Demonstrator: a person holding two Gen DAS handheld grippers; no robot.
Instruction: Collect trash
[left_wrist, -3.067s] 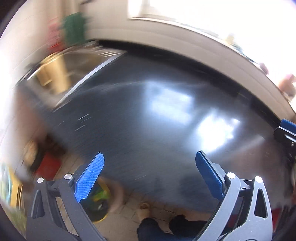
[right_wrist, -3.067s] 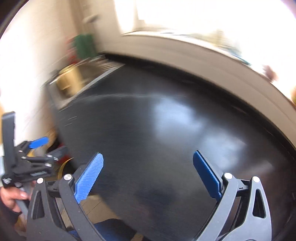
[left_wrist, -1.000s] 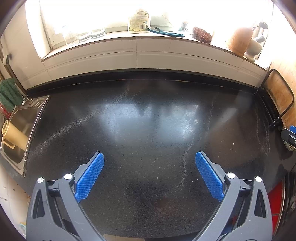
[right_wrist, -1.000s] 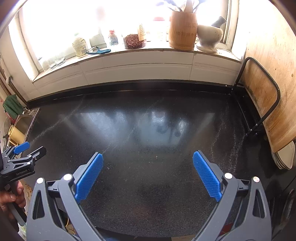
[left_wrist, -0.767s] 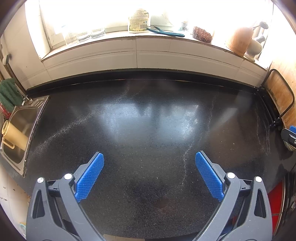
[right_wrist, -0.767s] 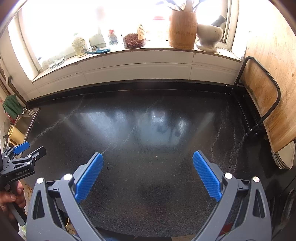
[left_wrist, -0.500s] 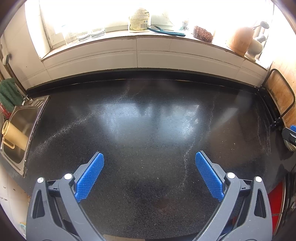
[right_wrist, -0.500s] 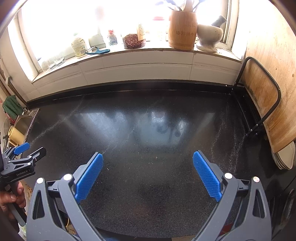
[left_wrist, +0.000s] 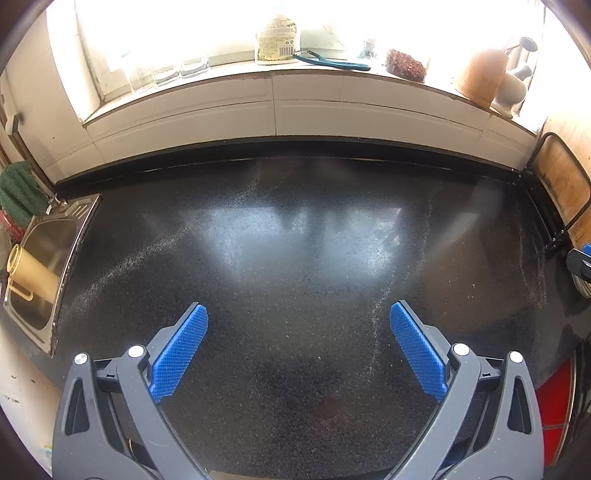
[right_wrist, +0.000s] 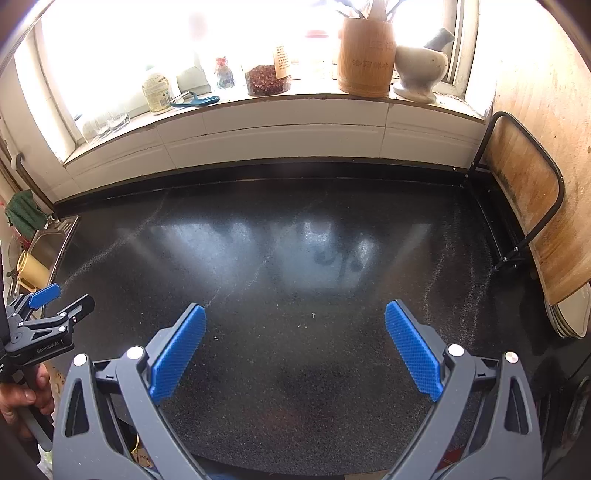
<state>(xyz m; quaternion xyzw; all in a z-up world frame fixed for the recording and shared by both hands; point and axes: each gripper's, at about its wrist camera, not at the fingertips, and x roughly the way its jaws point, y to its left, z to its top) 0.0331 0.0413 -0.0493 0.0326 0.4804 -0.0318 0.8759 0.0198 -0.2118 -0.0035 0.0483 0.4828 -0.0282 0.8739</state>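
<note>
Dark speckled table (left_wrist: 295, 236) beneath a bright windowsill (right_wrist: 295, 96), sink (left_wrist: 44, 258) at left edge, left gripper (left_wrist: 298, 325) and right gripper (right_wrist: 294, 323) low in frame, jaws wide, holding nothing, trash not visible on the table

Your window (right_wrist: 110, 44) is blown out white, so nothing outside it shows, and the jars on the sill (right_wrist: 258, 98) fade into the glare. Your sink (left_wrist: 44, 266) is cut off by the picture's left edge. Your plates (right_wrist: 570, 314) run past the right edge. Your left hand (right_wrist: 22, 391) shows only in part.
</note>
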